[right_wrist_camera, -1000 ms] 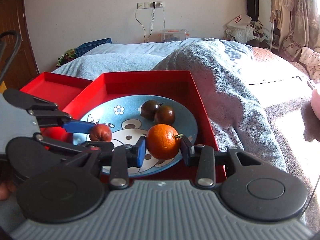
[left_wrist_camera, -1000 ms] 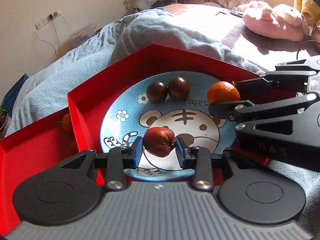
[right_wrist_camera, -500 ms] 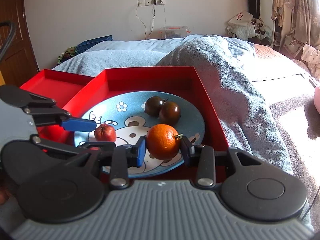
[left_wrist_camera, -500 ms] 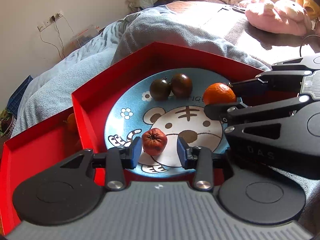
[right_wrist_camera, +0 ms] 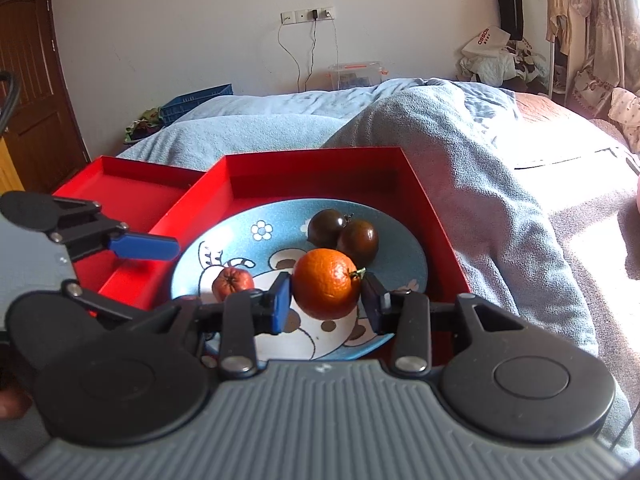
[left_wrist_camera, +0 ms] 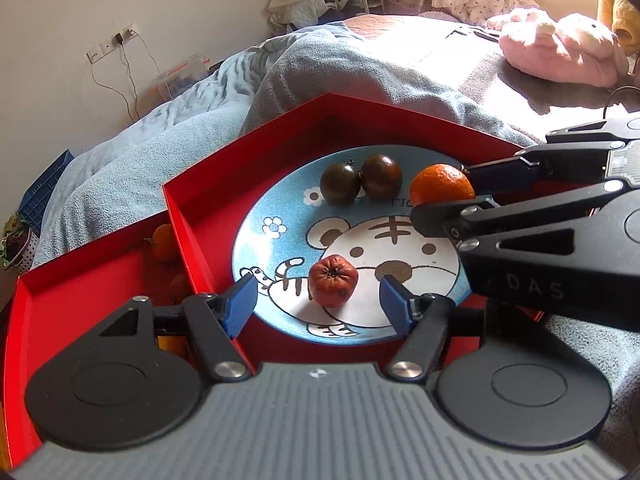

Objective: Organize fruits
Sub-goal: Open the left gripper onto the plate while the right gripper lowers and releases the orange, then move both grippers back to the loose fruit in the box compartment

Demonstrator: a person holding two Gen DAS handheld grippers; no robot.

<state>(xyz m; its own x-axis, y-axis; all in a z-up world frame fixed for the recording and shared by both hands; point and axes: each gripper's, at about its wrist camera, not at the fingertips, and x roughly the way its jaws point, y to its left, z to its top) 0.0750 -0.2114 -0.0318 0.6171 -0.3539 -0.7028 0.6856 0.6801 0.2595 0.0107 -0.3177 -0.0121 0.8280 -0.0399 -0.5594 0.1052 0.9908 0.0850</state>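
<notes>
A blue tiger-print plate lies in a red box. A small wrinkled red fruit rests on the plate near its front. My left gripper is open, its blue pads on either side of that fruit and apart from it. My right gripper is shut on an orange held just above the plate. Two dark round fruits sit together at the plate's back.
A second red box adjoins on the left and holds an orange fruit by the shared wall. The boxes rest on a blue-grey blanket on a bed. A pink plush toy lies at the far right.
My left gripper let go of the red fruit, opened wide and drew back; the fruit now rests on the plate. My right gripper still holds the orange, slightly lower over the plate.
</notes>
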